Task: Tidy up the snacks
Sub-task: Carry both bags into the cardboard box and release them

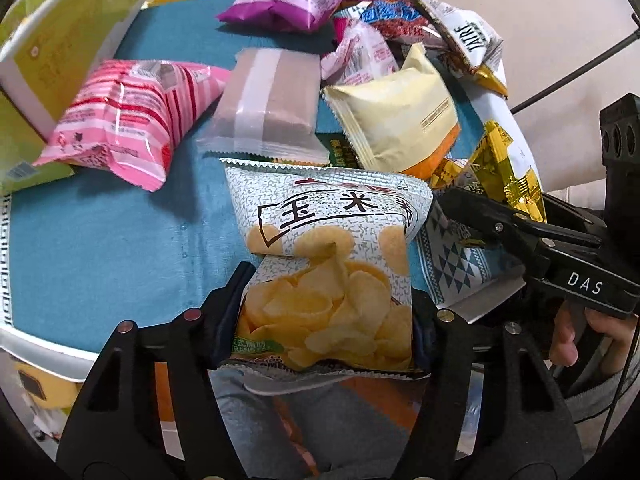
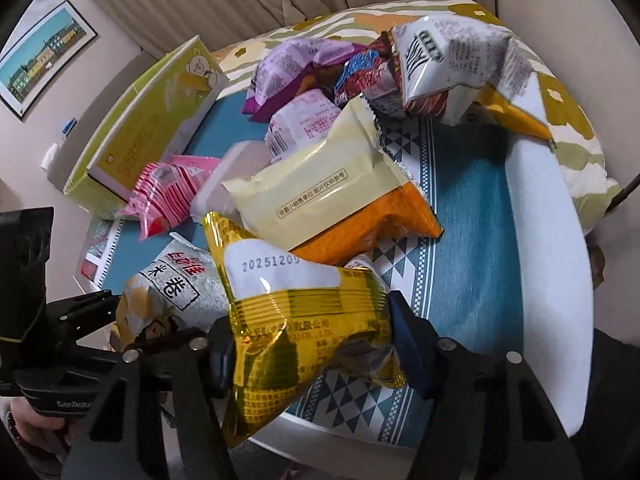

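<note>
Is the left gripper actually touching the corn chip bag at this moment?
Touching. The left wrist view shows the left gripper with both fingers pressed against the sides of the corn chip bag, which creases between them.

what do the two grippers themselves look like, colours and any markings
Both are matte black plastic. The left gripper and right gripper have angular ribbed finger arms with silver round bolt heads and dark blue pads. White lettering reads DAS on the right one's side, GenRobo on the left's. A grey sleeve shows behind the hand.
</note>
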`<state>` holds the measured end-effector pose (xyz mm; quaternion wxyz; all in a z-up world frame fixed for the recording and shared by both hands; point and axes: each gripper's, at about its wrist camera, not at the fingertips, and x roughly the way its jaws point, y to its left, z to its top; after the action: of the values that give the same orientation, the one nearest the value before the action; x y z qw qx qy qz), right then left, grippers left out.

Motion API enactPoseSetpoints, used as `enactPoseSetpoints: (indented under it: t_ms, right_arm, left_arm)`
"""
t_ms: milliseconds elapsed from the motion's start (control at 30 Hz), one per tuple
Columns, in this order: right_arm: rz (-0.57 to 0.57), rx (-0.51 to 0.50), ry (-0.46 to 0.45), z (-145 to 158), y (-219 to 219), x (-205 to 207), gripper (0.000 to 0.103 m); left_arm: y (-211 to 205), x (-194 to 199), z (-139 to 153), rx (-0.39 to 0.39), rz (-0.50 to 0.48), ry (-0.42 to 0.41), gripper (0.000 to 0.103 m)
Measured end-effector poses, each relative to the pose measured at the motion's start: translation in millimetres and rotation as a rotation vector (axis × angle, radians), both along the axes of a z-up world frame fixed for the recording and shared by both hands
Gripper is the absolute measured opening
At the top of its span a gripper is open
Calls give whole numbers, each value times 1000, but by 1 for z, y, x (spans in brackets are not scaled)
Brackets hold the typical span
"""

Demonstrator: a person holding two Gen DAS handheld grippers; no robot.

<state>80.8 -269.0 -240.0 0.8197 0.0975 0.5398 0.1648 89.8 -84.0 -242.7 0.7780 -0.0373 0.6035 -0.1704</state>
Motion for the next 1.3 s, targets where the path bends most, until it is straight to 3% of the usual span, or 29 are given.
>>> enactPoseSetpoints:
  t_ms: [233, 633, 933, 1300]
  right_arm:
    - [-36, 5, -41, 33, -3, -6, 57]
    - [-24, -9, -185, 117, 15, -3, 57]
    - [-7, -22, -270, 164, 73, 27, 57]
    - [45, 21, -290, 181, 190, 97, 57]
  left_arm:
    - [2, -6, 36, -9, -1, -59, 62]
    - [38, -1, 119, -51, 39, -214, 62]
    - [117, 37, 156, -71, 96, -298, 62]
    - [243, 110, 160, 30, 155, -308, 62]
